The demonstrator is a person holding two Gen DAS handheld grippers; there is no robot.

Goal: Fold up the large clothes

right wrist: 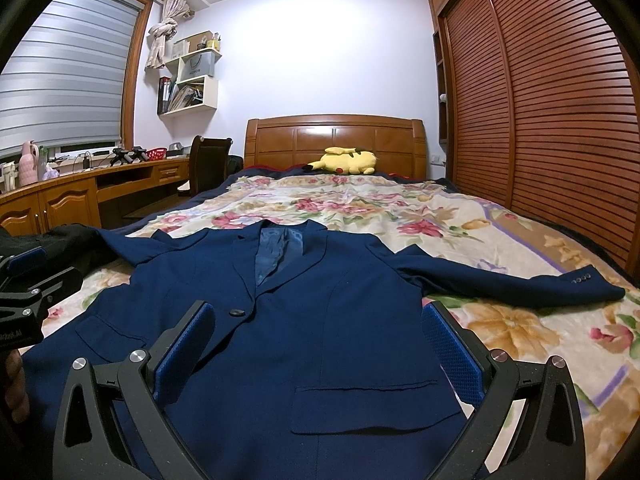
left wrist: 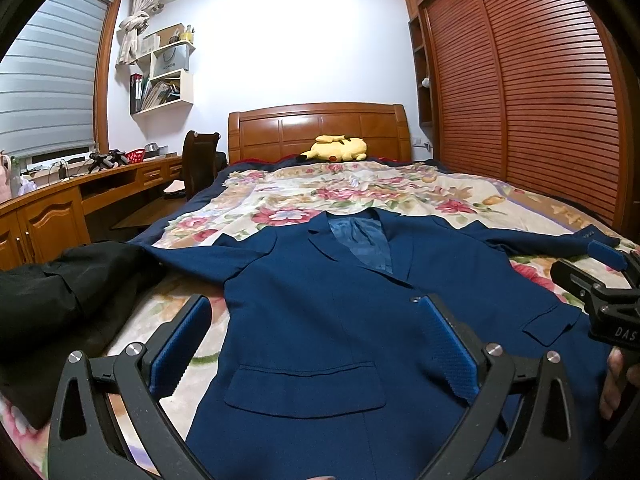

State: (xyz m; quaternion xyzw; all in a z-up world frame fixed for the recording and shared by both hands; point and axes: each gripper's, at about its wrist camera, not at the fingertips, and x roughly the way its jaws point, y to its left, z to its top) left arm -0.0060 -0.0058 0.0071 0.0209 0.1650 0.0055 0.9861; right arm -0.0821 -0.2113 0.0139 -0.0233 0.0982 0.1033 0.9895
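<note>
Left wrist view: a bed with a floral quilt, wooden headboard, yellow plush toy near it. Louvred wardrobe doors to the right, desk and window blind to the left. Left gripper spread wide, nothing between its blue pads, poised over the jacket's lower front. The blue suit jacket lies face up, flat on the quilt, collar toward the headboard, sleeves out to both sides. A black garment lies at its left sleeve.

Right wrist view: same room. Right gripper also wide open, holding nothing, above the jacket's other front panel. One button fastened; flap pocket flat; right sleeve stretched out across the quilt.
</note>
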